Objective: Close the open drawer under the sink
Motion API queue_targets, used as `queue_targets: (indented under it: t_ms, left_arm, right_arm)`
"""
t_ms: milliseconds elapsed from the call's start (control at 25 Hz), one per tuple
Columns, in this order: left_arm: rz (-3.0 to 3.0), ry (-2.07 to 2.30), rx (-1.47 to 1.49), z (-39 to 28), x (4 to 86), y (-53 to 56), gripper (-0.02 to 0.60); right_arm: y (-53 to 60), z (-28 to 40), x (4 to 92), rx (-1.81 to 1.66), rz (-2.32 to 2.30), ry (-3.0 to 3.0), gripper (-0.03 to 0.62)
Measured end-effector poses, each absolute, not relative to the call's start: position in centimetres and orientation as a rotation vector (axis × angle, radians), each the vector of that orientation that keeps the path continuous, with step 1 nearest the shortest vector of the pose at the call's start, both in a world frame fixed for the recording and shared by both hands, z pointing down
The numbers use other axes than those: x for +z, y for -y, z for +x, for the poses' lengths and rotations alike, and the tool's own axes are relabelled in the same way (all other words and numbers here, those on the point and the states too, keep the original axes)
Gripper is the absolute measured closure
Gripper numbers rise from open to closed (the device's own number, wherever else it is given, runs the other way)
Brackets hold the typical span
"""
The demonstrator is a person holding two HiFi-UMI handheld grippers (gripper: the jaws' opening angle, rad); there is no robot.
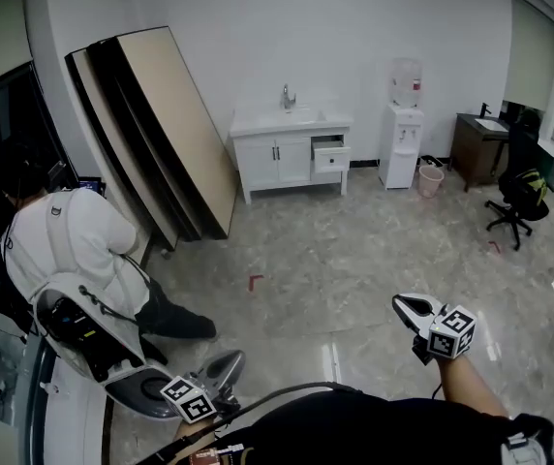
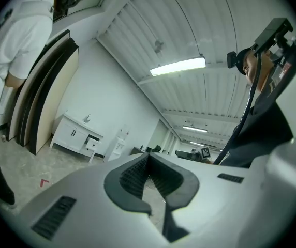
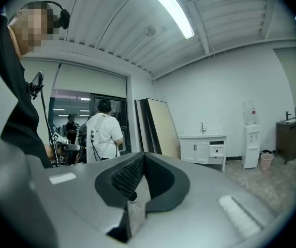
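1. Floor [image 1: 354, 250]: glossy pale tile with grey marbling, hard and flat. A wide stretch of it between both grippers and the cabinet, so judged barely begun.
2. Leaning boards [image 1: 161, 124]: tall flat panels with beige faces and dark edges, propped against the white wall just left of the cabinet.
3. Sink cabinet [image 1: 272, 158]: white and boxy on short legs, against the far wall. Smooth painted fronts, two doors with dark handles, a pale basin top with a metal tap [image 1: 286, 97].
4. Drawer [image 1: 330, 155]: a small white box at the cabinet's upper right, pulled out, with a dark gap above its front. Visibly open in both gripper views as well. Not yet touched. Left to do: the approach across the room, contact with the flat front, a push until flush.
5. Right gripper [image 1: 403, 305]: grey moulded plastic with dark ribbed pads and a marker cube behind. Jaws pressed together on nothing, well apart from the drawer.
6. Left gripper [image 1: 229, 364]: same build, low at the bottom of the head view. Jaws likewise closed tip to tip, empty.
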State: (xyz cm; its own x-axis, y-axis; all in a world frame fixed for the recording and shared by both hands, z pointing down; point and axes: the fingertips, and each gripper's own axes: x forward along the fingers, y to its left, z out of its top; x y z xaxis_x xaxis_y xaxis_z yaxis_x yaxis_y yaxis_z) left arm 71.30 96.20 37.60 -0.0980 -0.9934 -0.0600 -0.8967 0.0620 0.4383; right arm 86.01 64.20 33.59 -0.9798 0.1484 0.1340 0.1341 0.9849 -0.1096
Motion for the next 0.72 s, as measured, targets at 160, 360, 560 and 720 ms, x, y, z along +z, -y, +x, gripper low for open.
queue_targets:
  t_ms: [160, 360, 560, 720]
  left_arm:
    - [1.892, 2.126, -0.52, 70.0, 37.4, -93.0, 0.581]
    - [1.837, 2.225, -0.515, 68.2, 36.1, -86.5, 0.581]
    - [1.785, 2.289, -0.531, 67.1, 34.6, -80.6, 0.581]
    - [1.767, 2.3, -0.528, 67.3, 34.6, -75.9, 0.581]
  right_arm:
    - [-60.7, 83.9, 34.5, 0.158, -0.273, 2.987, 0.592]
    - [-52.9, 80.9, 34.6, 0.13, -0.338, 2.988, 0.592]
    - [-45.1, 78.6, 32.7, 0.141, -0.383, 3.015, 0.592]
    - [-40.5, 77.9, 33.4, 0.168, -0.422, 3.009, 0.592]
